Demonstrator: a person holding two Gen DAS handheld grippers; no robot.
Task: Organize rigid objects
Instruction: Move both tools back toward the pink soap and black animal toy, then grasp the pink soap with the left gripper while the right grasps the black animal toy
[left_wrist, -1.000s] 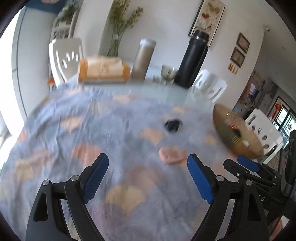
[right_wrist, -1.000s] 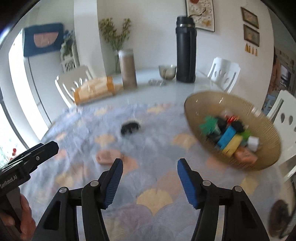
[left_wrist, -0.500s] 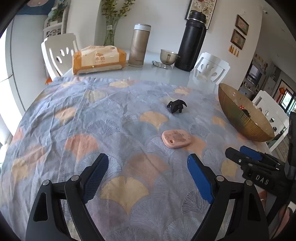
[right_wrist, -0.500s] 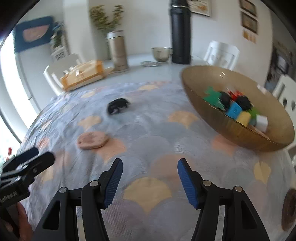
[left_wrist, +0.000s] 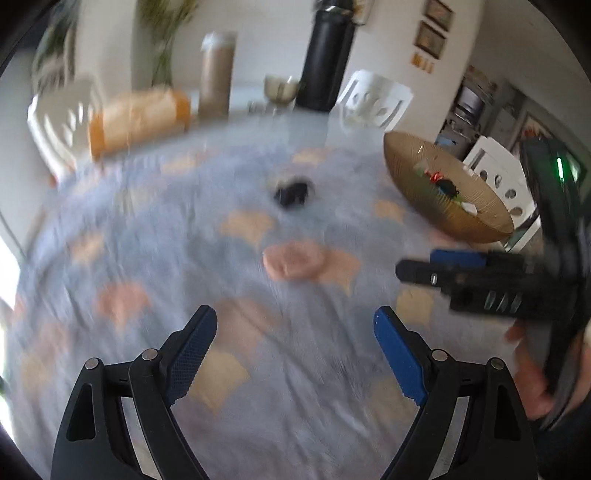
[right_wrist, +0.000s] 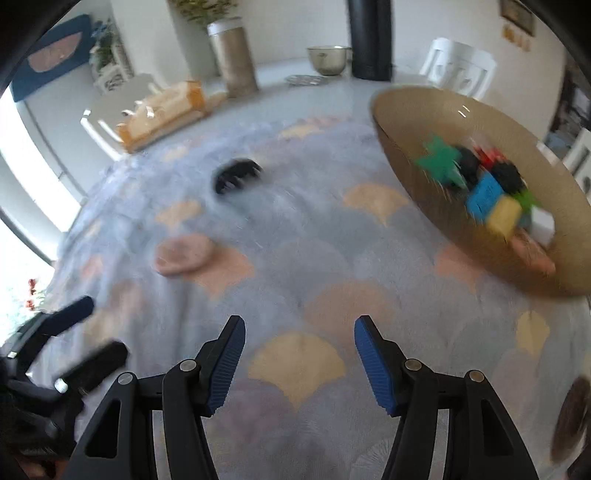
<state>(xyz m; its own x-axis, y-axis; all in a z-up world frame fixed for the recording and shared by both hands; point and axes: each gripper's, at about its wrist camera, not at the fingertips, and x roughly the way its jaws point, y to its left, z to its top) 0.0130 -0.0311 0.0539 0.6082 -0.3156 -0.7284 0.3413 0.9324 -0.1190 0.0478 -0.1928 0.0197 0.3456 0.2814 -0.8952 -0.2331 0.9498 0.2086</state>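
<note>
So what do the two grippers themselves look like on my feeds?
Both match: the left gripper and right gripper have black plastic linkage arms with silver pivot pins and blue ribbed pads on the jaws. Seen from the left camera, the right unit's black body shows a green light. No cables visible.

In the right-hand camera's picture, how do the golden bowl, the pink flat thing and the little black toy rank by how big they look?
Largest to smallest, as they appear:
1. Golden bowl, by far.
2. Pink flat piece.
3. Black toy.
The last two look close in size; the toy lies farther from the camera and both are blurred, so their order is unsure.
</note>
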